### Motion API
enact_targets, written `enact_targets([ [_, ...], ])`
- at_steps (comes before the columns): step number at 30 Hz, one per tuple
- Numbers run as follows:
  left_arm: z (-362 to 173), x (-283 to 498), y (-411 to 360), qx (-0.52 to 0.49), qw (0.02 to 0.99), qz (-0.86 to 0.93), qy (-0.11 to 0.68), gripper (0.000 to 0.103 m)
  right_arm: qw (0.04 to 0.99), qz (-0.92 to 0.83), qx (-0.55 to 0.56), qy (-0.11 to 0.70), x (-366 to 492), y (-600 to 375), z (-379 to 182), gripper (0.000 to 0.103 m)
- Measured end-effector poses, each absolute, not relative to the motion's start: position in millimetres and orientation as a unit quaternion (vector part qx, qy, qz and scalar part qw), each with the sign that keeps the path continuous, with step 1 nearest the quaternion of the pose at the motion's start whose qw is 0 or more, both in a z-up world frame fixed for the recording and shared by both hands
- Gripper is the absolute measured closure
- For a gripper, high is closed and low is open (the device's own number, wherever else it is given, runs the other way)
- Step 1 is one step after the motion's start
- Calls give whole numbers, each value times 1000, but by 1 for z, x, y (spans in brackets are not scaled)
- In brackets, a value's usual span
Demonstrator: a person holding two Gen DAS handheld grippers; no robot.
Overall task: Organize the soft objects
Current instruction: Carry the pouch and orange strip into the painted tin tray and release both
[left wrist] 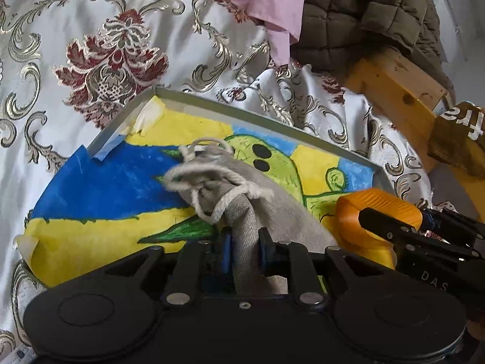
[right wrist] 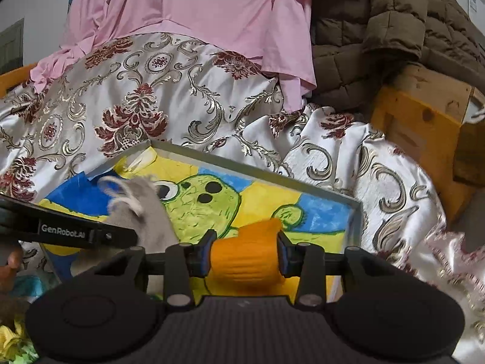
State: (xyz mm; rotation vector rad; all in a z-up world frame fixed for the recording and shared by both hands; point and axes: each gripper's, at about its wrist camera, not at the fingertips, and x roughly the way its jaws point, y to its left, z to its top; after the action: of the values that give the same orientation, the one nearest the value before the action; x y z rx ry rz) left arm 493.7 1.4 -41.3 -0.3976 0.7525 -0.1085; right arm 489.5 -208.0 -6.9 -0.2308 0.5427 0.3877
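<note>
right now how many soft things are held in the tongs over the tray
2. A grey pouch is in the left tongs; an orange roll is in the right tongs. Both are above the tray. Others may be hidden.

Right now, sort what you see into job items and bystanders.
In the job:
- grey drawstring pouch, clamped in left gripper
- orange ribbed soft piece, clamped in right gripper
- painted tray

Just lying about:
- pink garment
- brown quilted jacket
- floral bedcover
- wooden frame
</note>
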Motion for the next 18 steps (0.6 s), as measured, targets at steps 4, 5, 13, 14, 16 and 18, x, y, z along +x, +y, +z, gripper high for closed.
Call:
enact_targets([
  [4, -43, 490, 3, -196, 910, -51, 361, 72, 941, 192, -94, 260, 483, -214, -6, 36],
  [5, -43, 490, 3, -198, 911, -50, 359, 69, 943, 194, -87, 256, 480, -216, -4, 31],
  [13, -33, 469, 8, -219, 921, -42, 320, 37, 964, 176, 40, 194, 414, -257, 4, 3],
  [14, -31, 466, 9, -223, 922, -41, 313, 35, 964, 171, 70, 189, 399, -266, 2, 2],
  [16, -26, 457, 10, -228, 925, -40, 302, 33, 960, 168, 122, 186, 374, -280, -2, 0],
  [18, -21, 448, 10, -229, 928, -42, 291, 32, 949, 172, 183, 190, 348, -294, -12, 0],
])
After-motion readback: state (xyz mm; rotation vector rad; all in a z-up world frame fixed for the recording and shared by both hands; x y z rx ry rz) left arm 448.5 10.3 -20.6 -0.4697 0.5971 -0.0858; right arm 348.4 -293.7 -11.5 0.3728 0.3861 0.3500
